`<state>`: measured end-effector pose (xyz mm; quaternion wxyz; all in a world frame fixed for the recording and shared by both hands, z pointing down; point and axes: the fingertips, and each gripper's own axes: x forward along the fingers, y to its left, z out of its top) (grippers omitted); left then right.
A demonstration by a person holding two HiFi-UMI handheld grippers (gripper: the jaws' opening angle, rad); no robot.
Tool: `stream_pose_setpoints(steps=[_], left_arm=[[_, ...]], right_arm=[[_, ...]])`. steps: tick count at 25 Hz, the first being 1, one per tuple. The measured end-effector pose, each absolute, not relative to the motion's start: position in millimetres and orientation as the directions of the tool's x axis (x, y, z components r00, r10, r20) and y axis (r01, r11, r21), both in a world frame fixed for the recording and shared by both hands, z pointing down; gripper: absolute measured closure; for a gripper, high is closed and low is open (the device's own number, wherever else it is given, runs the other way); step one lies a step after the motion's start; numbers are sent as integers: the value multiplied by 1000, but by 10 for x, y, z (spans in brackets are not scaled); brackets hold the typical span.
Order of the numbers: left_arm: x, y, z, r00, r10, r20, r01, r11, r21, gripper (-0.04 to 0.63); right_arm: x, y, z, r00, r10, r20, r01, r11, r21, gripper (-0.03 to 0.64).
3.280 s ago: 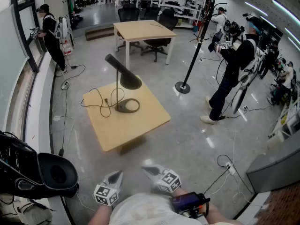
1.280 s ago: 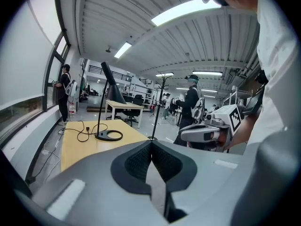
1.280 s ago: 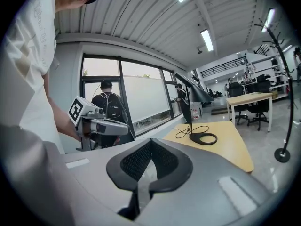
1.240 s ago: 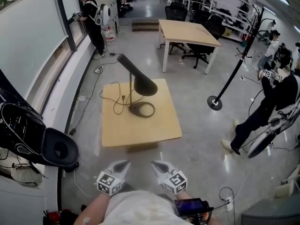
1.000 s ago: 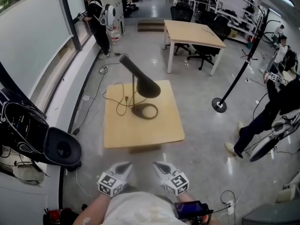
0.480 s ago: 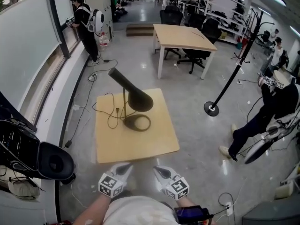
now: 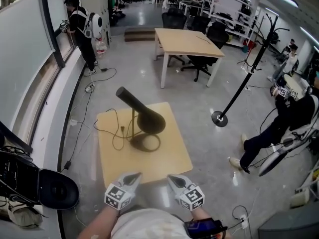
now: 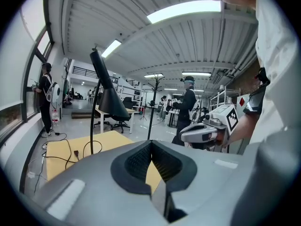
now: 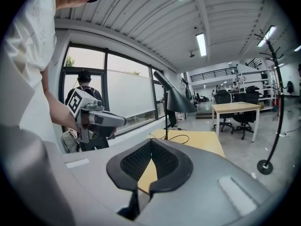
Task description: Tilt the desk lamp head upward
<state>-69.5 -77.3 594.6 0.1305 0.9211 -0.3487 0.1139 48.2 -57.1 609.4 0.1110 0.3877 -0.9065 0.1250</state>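
A black desk lamp (image 7: 140, 114) stands on a low wooden table (image 7: 164, 158), its cone head (image 7: 150, 123) tipped downward above the ring base (image 7: 145, 143). Its cord (image 7: 114, 133) loops over the tabletop. In the head view my left gripper (image 7: 133, 176) and right gripper (image 7: 173, 179) hover side by side at the table's near edge, both shut and empty, well short of the lamp. The left gripper view shows the lamp head (image 8: 111, 103) ahead at left. In the right gripper view the lamp head (image 9: 177, 100) stands ahead beyond the shut jaws.
A larger table (image 7: 186, 41) with office chairs stands behind. A coat stand (image 7: 219, 117) rises at the right, near a person (image 7: 284, 121) with grippers. Another person (image 7: 79, 28) stands by the windows. Black equipment (image 7: 55, 188) sits on the floor at left.
The low table and lamp have come closer in the head view. Both grippers have moved forward to the table's near edge, still shut. The lamp head's tilt is unchanged.
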Motion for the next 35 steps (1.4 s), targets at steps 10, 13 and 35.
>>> stream_pose_setpoints(steps=[10,13,35], left_arm=[[-1084,-1436,5742,735,-628,255,-668,-734,118,594],[-1194,-1563,5687,726,-634,266,-674,-733,92,594],[-1426,-2383,4650,587,-775,232,-736,-631,-246,586]], right_arm=[[357,-1256,5913,-629,-713,309,-759,650,-44,602],[297,-1392,5892,-635,-702,323,-746,666,-18,603],[314,-2254,5622,-705,-663,252,-638,748,183,601]])
